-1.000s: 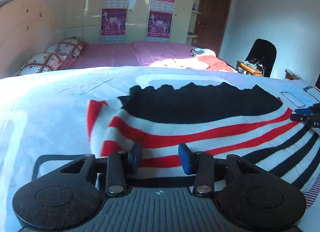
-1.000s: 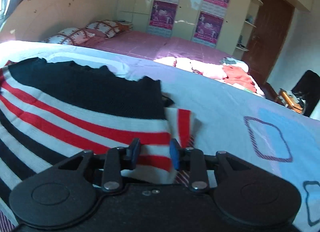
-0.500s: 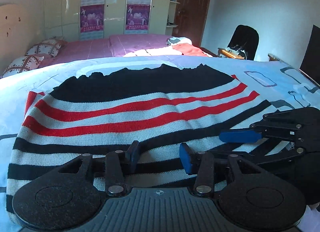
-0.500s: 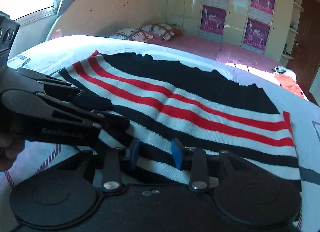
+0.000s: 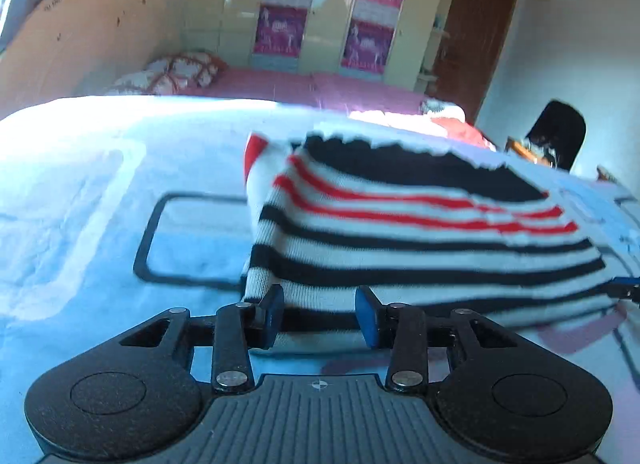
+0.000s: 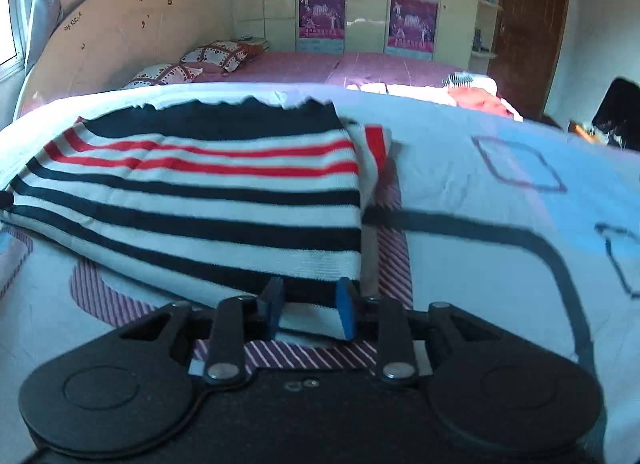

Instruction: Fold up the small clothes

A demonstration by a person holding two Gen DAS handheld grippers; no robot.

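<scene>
Two grippers hold the near hem of one striped sweater point(image 5: 420, 240), which lies on the pale blue bedspread point(image 5: 88, 191) with its far part resting flat. The left gripper point(image 5: 320, 314) has its narrow jaws closed on the left corner, and the right gripper point(image 6: 308, 314) pinches the right corner. No box or basket is seen, only loose clothes point(image 6: 476, 97) on the far pink bed point(image 6: 360, 65).

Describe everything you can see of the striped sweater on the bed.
The sweater is a ribbed knit in white with black stripes near its front hem, red stripes above and a solid black band at its jagged far edge. It lies spread on the pale blue bedspread, one end folded under. The left gripper and right gripper each have its near hem between their blue pads.
</scene>
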